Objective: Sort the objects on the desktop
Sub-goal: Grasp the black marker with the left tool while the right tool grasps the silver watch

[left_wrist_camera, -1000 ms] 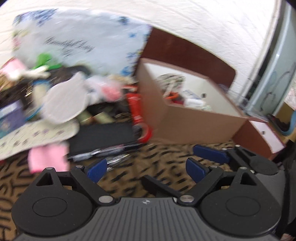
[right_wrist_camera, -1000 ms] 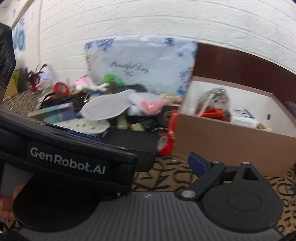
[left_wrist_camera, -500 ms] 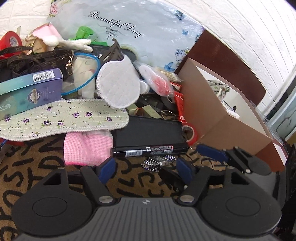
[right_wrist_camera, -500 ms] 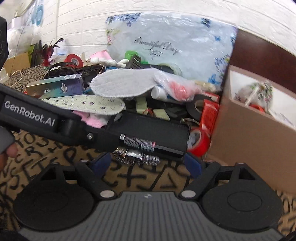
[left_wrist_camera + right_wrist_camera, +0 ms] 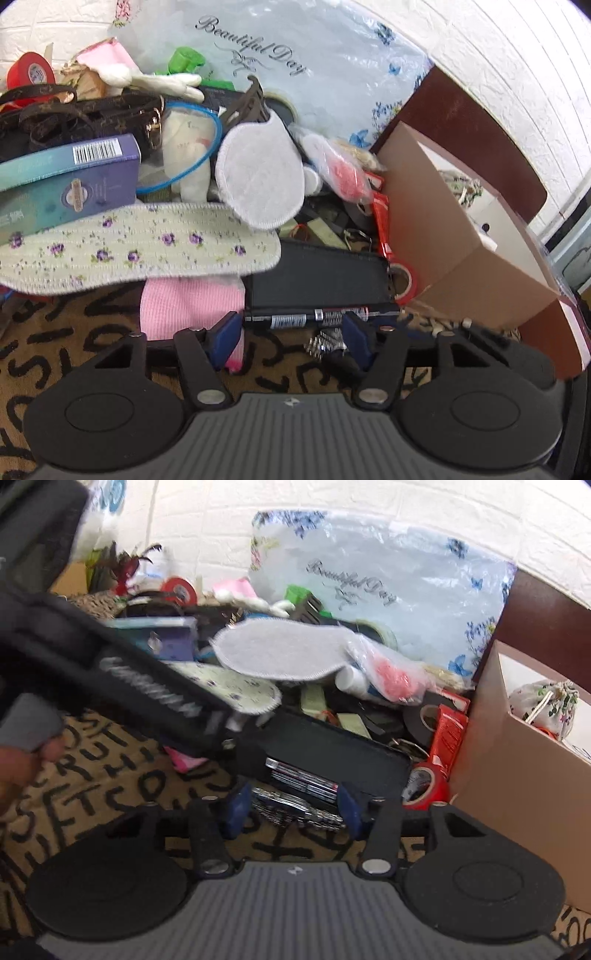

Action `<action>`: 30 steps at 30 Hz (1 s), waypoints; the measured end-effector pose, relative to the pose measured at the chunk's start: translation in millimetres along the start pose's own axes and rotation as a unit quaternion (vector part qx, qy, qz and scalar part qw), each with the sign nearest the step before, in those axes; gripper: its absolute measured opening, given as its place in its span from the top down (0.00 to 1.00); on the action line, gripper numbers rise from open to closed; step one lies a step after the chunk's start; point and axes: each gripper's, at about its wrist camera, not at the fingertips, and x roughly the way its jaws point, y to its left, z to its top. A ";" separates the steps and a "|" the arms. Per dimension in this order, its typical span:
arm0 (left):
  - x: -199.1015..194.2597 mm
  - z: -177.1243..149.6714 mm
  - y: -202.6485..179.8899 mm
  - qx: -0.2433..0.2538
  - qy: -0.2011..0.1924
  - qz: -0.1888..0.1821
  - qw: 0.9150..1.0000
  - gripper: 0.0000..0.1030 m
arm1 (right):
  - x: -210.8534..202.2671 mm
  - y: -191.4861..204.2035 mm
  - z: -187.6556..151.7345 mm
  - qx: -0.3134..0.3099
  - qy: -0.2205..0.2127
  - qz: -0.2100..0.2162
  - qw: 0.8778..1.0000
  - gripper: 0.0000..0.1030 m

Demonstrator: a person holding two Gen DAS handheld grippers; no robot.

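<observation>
Sorting barely started, by my read: the brown cardboard box point(image 5: 454, 236) at right holds only a few things, a floral drawstring pouch point(image 5: 543, 705) and some small items I can't make out, while most of the clutter is unsorted on the bench point(image 5: 55, 332). Pile includes a floral insole point(image 5: 140, 247), a grey insole point(image 5: 258, 177) on top of it, a purple-teal carton point(image 5: 70, 184), a brown strap bag point(image 5: 74, 114), pink cloth point(image 5: 188, 306), a black flat case point(image 5: 314, 280), red tape roll point(image 5: 424, 782) touching the box wall, another red tape roll point(image 5: 29, 72) far back. Black marker pen point(image 5: 306, 315) lies along the front edge of the black case, a metal watch band point(image 5: 295, 808) just in front of it. Left gripper point(image 5: 291, 339) is open, jaws either side of the pen and band, nothing held. Right gripper point(image 5: 291, 805) is open too, low over the same band and pen, empty. Likely next pick is pen or band, then into the box; nearly everything is left. Bench is covered with a tan mat with black lettering. Behind: white brick-pattern wall point(image 5: 332, 498), a "Beautiful Day" plastic bag point(image 5: 295, 74) leaning on it, dark brown board behind the box. Left gripper body in right view is motion-blurred.
</observation>
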 end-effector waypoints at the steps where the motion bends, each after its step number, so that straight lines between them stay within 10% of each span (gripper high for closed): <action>1: 1.4 1.9 -0.2 -0.002 -0.001 0.005 1.000 0.37 | 1.9 1.0 0.4 -0.001 0.003 0.005 1.000 0.59; 7: 16.2 8.9 -8.7 0.033 -0.004 0.011 0.999 0.39 | 17.4 -0.7 -4.4 0.004 0.019 0.006 1.000 0.61; 15: 14.7 -12.5 -12.2 0.096 0.047 0.003 0.994 0.76 | -2.9 6.6 -11.3 -0.010 0.043 0.029 0.999 0.67; 21: 2.4 -14.7 -17.1 0.124 0.034 0.000 0.992 0.75 | -20.6 10.6 -21.1 -0.009 0.044 0.050 0.998 0.69; 26: -11.2 -2.9 -32.7 0.168 0.010 -0.019 0.986 0.59 | -21.4 -1.9 -17.0 0.044 0.052 0.041 0.997 0.44; 30: 5.5 0.3 -52.3 0.231 0.024 -0.021 0.972 0.55 | -7.8 0.8 -12.2 0.083 0.069 0.041 0.993 0.42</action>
